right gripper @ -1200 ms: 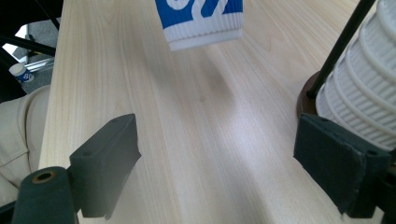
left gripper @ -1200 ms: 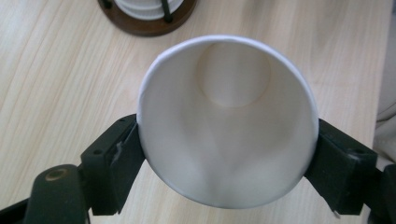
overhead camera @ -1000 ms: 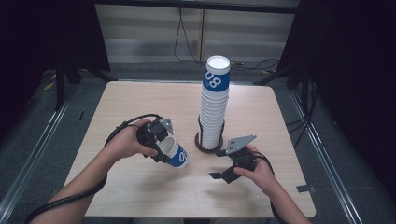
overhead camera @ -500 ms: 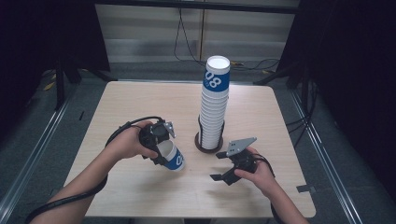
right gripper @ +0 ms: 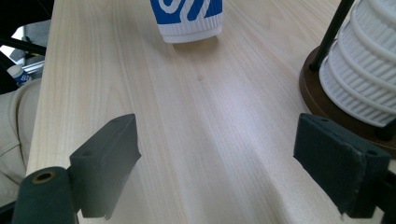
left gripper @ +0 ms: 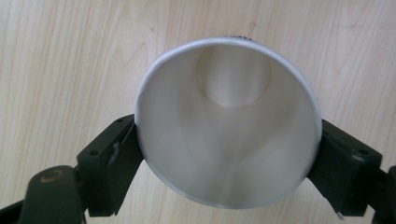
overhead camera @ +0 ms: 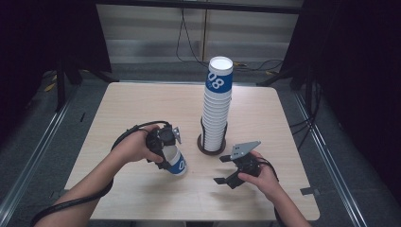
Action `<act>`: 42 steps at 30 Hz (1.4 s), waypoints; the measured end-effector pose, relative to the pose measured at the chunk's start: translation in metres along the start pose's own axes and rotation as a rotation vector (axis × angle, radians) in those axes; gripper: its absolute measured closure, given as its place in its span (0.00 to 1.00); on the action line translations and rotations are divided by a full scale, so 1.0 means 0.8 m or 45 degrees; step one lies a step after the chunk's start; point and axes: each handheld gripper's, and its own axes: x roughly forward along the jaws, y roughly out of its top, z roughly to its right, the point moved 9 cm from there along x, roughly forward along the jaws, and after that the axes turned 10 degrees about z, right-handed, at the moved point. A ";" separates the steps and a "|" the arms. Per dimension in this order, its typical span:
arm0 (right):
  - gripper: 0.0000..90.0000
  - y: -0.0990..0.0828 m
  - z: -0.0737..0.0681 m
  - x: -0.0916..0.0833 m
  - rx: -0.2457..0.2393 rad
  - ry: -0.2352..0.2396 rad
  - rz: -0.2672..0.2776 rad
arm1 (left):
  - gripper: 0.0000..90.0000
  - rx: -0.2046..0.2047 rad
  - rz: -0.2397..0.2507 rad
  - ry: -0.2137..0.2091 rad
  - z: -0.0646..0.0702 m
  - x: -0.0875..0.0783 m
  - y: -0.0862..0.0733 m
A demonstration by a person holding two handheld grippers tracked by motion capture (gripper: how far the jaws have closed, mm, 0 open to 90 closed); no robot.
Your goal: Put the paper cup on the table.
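My left gripper [overhead camera: 166,152] is shut on a white and blue paper cup [overhead camera: 175,161], tilted with its base toward the table at the front left. In the left gripper view the cup's open mouth [left gripper: 228,121] faces the camera with a jaw pressed on each side. A tall stack of the same ribbed cups [overhead camera: 217,104] stands upright in a round brown holder [overhead camera: 210,145] at the table's middle. My right gripper [overhead camera: 226,169] is open just right of the held cup, low over the wood. In the right gripper view the cup [right gripper: 187,18] is ahead and the stack [right gripper: 363,70] at right.
The light wooden table [overhead camera: 142,104] has bare room at the back left and along the right side. Thin black rods [right gripper: 330,35] rise from the holder's base around the stack. Cables trail from both grippers. Dark floor and metal rails surround the table.
My left gripper has lowered the cup slightly and tipped it more upright, its base nearer the table. The right gripper shifted a little toward the front.
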 end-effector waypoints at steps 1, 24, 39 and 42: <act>0.15 0.000 0.000 0.000 0.001 0.001 0.001 | 0.19 0.004 -0.016 -0.017 0.001 -0.001 0.001; 0.15 -0.011 0.001 0.001 0.010 0.000 -0.014 | 0.17 0.091 0.052 -0.030 0.012 0.019 0.028; 0.15 -0.012 0.000 0.004 0.003 0.005 -0.012 | 0.17 0.028 0.199 -0.095 0.020 0.045 0.012; 0.15 -0.013 0.000 0.003 0.013 0.005 -0.011 | 0.18 0.014 0.176 -0.096 0.020 0.050 0.004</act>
